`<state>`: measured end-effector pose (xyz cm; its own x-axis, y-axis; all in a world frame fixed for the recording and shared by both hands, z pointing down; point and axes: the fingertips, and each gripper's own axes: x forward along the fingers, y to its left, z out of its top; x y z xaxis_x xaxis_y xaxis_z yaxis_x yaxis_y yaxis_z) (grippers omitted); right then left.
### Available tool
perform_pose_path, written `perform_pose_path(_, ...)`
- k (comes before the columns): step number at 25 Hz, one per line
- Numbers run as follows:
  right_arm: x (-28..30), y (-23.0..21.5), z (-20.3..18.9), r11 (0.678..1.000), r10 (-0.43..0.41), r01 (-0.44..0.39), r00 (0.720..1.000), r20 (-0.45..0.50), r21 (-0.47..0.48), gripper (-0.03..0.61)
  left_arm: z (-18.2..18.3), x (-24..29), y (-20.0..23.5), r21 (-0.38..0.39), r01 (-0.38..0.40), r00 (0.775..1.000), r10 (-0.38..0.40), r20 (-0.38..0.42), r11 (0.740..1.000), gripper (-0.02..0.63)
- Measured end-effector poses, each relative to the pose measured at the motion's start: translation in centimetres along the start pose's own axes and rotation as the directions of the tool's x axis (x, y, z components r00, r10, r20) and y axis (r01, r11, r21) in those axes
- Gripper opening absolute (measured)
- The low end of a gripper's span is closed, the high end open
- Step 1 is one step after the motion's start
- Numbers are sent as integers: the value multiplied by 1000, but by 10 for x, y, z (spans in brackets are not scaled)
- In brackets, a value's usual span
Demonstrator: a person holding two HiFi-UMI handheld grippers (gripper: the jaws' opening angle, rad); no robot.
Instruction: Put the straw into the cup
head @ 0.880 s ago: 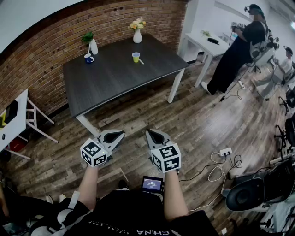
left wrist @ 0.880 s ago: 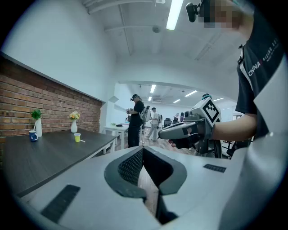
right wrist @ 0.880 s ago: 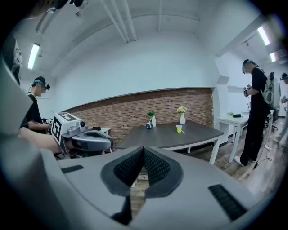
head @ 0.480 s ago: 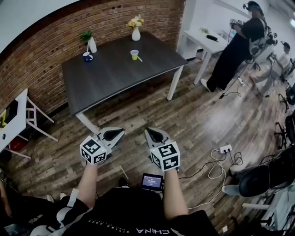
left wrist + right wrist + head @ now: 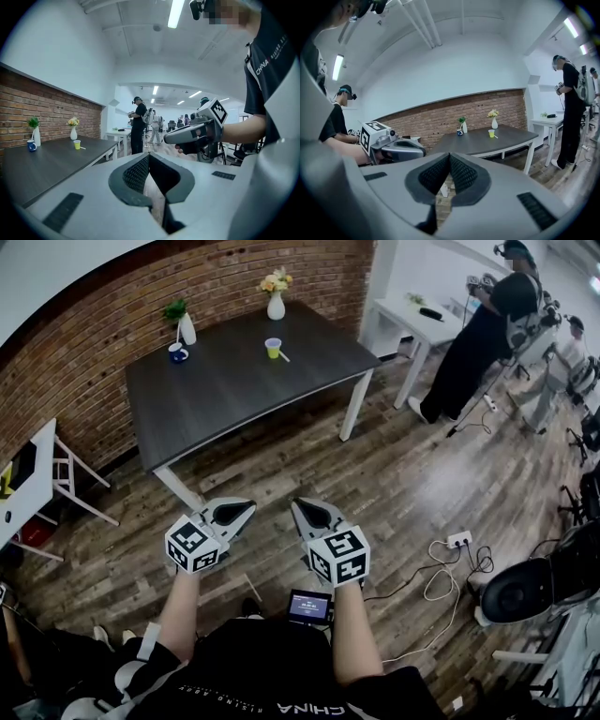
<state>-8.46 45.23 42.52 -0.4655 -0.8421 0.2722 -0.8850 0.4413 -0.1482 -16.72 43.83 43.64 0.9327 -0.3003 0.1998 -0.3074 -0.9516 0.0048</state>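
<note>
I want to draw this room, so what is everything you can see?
dark table: one, dark grey, by the brick wall
cup: one, yellow-green, on the dark table's far side
straw: one, pale, lying beside the cup
flower vase: one, white, table's far edge
plant vase: one, white, table's far left corner
mug: one, blue, beside the plant vase
white table: one, white, right of the dark table
other people: several, one in black, far right
left gripper: one, grey, shut and empty, low centre
right gripper: one, grey, shut and empty, beside it
</note>
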Motion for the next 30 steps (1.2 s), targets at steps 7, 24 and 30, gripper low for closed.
perform_pose_path(7, 3, 3, -4, 1000, 2, -3, 1000, -17, -9, 8, -4, -2, -1, -5, 5, 1000, -5, 2, 1000, 3)
perform_pose_path(24, -4, -25, -8, 1000, 12, -12, 999, -33, -12, 8, -3, 25, -6, 10, -10, 1000, 10, -25, 1000, 3)
perform_pose_path(30, -19, -47, -11, 1000, 18, -19, 999, -33, -13, 8, 0, 46, -17, 16, -19, 999, 20, -37, 1000, 3)
